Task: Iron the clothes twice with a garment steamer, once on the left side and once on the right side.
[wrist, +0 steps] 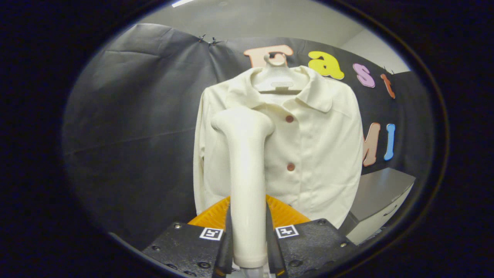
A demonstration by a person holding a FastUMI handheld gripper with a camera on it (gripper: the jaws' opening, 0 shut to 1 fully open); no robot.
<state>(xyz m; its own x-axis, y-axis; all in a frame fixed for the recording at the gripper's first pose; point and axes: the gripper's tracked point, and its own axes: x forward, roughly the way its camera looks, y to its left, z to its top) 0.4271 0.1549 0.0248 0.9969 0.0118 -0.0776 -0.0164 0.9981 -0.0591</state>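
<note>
Steam tool first: the garment steamer is a long cream stick, and it stands straight up between the two fingers of the gripper. Both fingers press on its handle, one on each side, so the gripper is clamped tight on it. The fat head of the steamer is at the top, far from the fingers, and it points at the shirt.

The shirt is cream too, with small brown buttons down the middle. It hangs on a pale hanger in front of the black cloth wall. It lies just past the steamer, straight ahead of the fingers. The shirt hangs up and down, and the steamer stands up and down too, so both are lined up the same way.

The steamer head sits over the side of the shirt away from the gray box, near the top, beside the top button. I cannot tell if the head touches the cloth or is just near it. The other side of the shirt, past the buttons, is bare. I think a pass down this side comes next, from top to bottom.

Something orange with ridges shows behind the fingers. The gray box stands low beside the shirt.
</note>
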